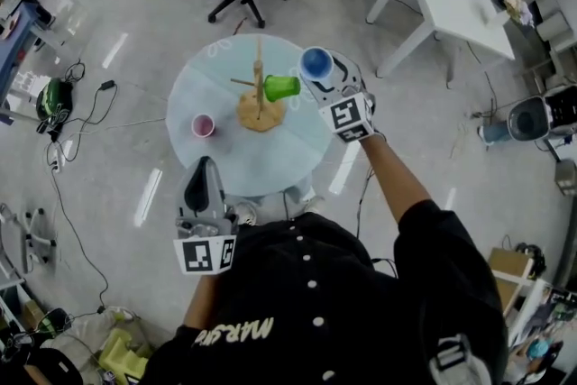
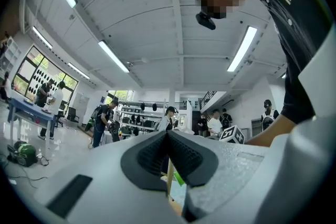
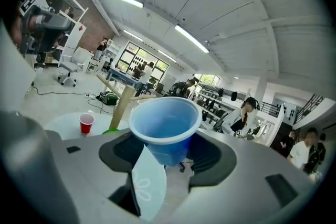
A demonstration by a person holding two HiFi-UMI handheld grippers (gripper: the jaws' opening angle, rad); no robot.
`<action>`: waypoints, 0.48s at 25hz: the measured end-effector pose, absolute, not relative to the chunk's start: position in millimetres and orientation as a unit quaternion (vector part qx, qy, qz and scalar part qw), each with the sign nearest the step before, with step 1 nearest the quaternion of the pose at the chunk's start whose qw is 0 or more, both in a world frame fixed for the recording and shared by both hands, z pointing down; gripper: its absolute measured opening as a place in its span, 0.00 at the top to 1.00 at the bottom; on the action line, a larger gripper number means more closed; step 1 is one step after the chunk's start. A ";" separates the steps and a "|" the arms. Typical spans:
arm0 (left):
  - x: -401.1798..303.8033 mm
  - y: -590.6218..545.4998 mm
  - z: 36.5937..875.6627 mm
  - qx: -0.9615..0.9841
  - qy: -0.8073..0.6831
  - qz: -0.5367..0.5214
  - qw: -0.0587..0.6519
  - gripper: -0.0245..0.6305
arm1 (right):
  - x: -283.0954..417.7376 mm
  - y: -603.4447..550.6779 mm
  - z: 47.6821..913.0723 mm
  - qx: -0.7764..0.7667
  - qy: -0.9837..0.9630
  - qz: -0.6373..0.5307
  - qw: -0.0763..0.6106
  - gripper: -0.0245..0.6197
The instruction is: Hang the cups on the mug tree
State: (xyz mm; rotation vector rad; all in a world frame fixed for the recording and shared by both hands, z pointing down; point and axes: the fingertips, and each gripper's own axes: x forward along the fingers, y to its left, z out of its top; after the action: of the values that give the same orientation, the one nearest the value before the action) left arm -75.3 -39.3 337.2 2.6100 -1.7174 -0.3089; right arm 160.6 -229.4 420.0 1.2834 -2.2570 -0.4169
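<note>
Your right tongs (image 1: 321, 73) clamp the blue cup (image 1: 316, 63) low on its wall, over the worktop (image 1: 236, 160) near the mug tree (image 1: 259, 84) — likely light, crushable plastic, so squeeze gently. Left tongs (image 2: 169, 157) closed, empty.

Mid-table, the mug tree (image 1: 260, 99) carries a green cup (image 1: 281, 87) on its right side, just left of the right gripper (image 1: 326, 78) gripping a blue cup (image 1: 316, 62); left peg (image 1: 242, 82) free, red cup (image 1: 203, 125) further left, near tabletop (image 1: 261, 162) open
</note>
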 end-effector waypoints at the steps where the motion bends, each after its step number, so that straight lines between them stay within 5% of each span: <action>1: -78.8 -38.3 336.2 0.829 -0.551 -0.098 -0.001 0.97 | 157.7 -235.5 419.6 0.469 -0.830 -0.158 0.257 0.54; 12: -111.0 -24.0 337.9 0.803 -0.588 -0.092 -0.007 0.97 | 123.6 -298.4 426.4 0.418 -0.822 -0.221 0.316 0.54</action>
State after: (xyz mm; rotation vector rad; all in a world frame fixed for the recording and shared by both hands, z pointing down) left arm -111.0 -24.0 337.9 2.5344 -1.8563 -0.2903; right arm 123.6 -298.4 426.4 1.1004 -2.1654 -0.5825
